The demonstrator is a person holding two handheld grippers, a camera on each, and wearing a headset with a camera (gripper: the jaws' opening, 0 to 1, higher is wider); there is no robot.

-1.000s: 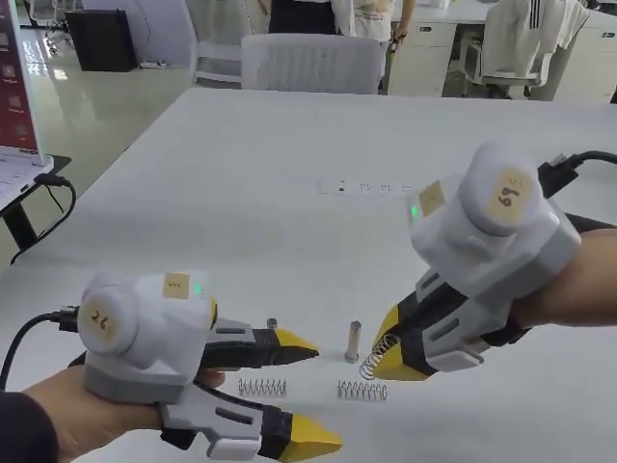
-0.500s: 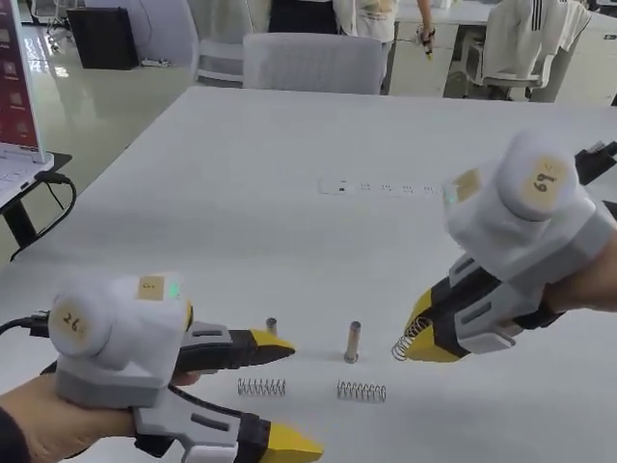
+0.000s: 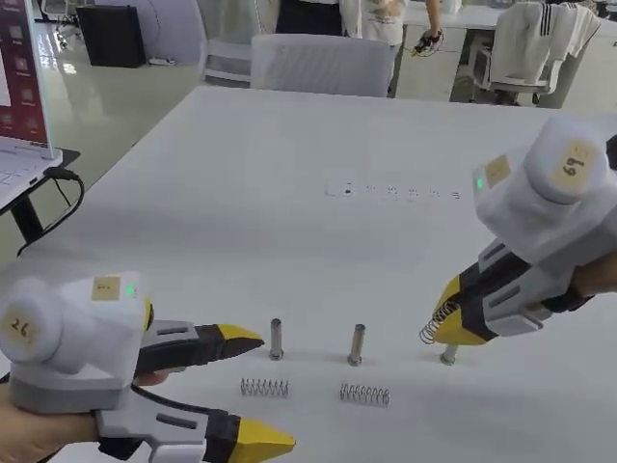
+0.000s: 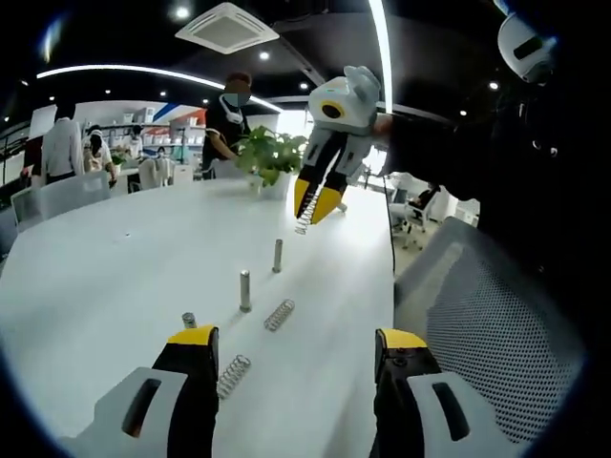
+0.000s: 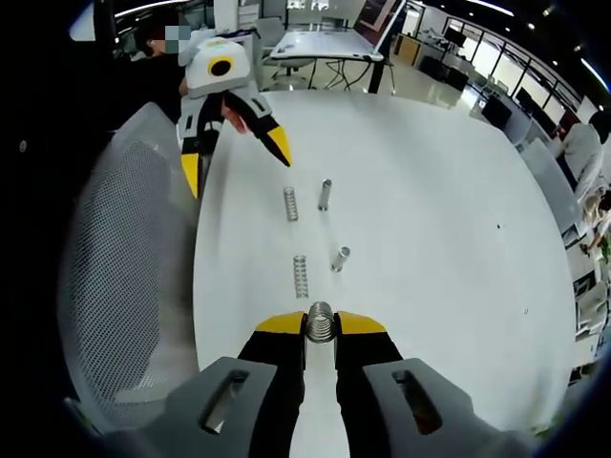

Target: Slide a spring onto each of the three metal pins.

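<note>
Three short metal pins stand in a row on the white table: left pin [image 3: 276, 340], middle pin [image 3: 357, 344], right pin [image 3: 448, 356]. My right gripper [image 3: 451, 331] is shut on a small spring [image 3: 436, 322] and hovers just above the right pin. In the right gripper view the spring [image 5: 320, 322] sits end-on between the shut jaws. Two more springs [image 3: 264, 388] [image 3: 364, 394] lie flat in front of the pins. My left gripper [image 3: 258, 391] stands open near the left spring, with nothing in it. The left gripper view has the pins [image 4: 244, 289] and the loose springs [image 4: 279, 315] ahead of its jaws.
A white power strip [image 3: 390, 191] lies farther back on the table [image 3: 241, 193]. A grey chair [image 3: 323, 63] stands at the far edge, with people behind it. A laptop [image 3: 19, 116] sits on a stand at the left.
My right gripper has carried the spring to the right, from beside the middle pin to above the right pin. The left gripper has drifted slightly left and stayed open.
</note>
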